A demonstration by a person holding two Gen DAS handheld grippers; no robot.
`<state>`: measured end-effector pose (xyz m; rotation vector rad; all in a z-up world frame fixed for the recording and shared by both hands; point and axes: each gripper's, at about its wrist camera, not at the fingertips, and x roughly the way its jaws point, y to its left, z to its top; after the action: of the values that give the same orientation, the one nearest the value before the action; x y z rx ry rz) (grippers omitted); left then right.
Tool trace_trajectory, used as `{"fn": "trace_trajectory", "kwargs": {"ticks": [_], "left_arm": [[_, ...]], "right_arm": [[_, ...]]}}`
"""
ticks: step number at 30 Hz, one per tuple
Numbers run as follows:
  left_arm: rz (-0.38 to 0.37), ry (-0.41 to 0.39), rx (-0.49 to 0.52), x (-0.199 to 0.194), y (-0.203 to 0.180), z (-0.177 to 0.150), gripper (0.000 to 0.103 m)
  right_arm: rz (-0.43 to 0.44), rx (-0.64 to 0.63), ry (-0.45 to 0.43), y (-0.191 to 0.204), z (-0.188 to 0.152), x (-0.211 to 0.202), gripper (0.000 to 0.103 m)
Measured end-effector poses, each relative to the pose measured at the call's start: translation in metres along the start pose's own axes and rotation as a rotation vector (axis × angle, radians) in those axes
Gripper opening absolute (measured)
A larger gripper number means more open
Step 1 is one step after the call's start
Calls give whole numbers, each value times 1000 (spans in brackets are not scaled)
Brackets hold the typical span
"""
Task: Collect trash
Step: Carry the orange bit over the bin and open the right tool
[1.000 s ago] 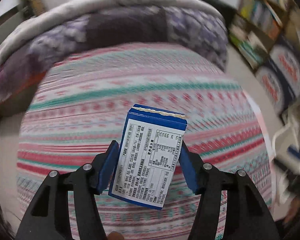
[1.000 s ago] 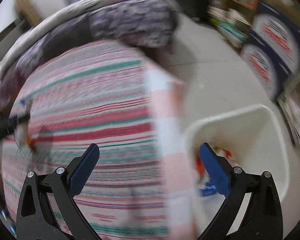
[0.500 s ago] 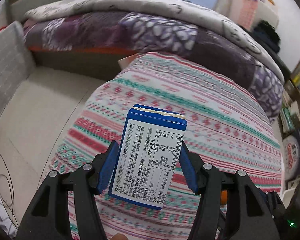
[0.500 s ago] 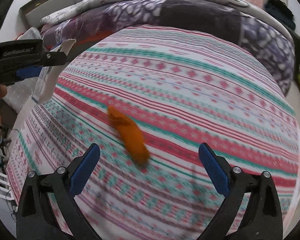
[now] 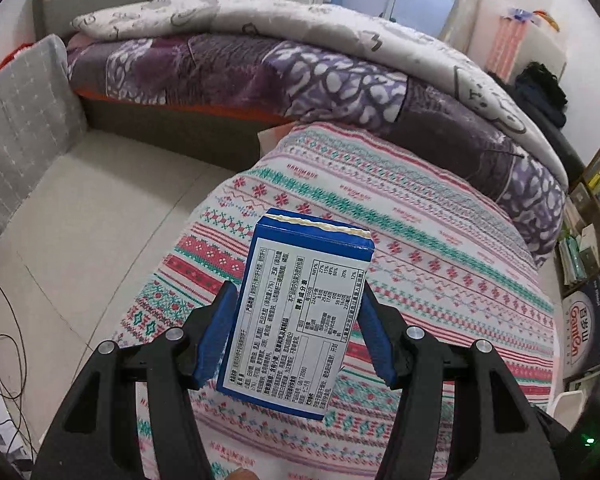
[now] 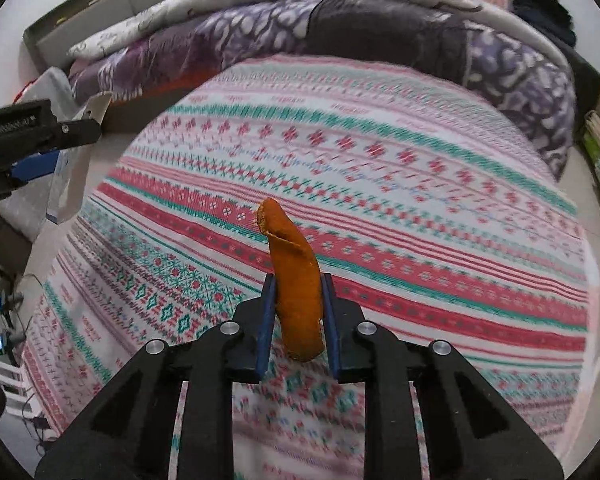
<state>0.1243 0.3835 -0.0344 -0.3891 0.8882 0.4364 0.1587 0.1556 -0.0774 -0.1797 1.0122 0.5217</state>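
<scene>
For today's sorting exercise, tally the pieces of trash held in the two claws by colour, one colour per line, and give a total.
Blue and white: 1, the box clamped in the left claw
Orange: 1, the peel pinched in the right claw
Total: 2

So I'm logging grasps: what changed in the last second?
The right gripper, open over the bin a second ago, swung to the bed and closed on the orange peel. The left gripper kept holding the blue box.
</scene>
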Motion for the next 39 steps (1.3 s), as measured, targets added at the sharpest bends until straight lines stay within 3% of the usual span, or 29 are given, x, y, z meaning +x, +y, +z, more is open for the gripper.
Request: {"fn": "trace_trajectory", "kwargs": {"ticks": [7, 16, 26, 34, 39], "left_arm": [[-13, -51, -26, -59, -29, -23, 59], [-25, -39, 22, -112, -81, -95, 59], [-49, -62, 153, -103, -143, -155, 59], [-102, -104, 188, -104, -189, -165, 59], [-136, -89, 222, -101, -219, -172, 59]], "right_arm": [[-71, 87, -59, -28, -14, -52, 21], [-77, 200, -114, -76, -51, -113, 21], [-156, 227, -193, -116, -95, -136, 21], [-222, 294, -204, -156, -107, -140, 21], [-264, 309, -215, -174, -112, -145, 21]]}}
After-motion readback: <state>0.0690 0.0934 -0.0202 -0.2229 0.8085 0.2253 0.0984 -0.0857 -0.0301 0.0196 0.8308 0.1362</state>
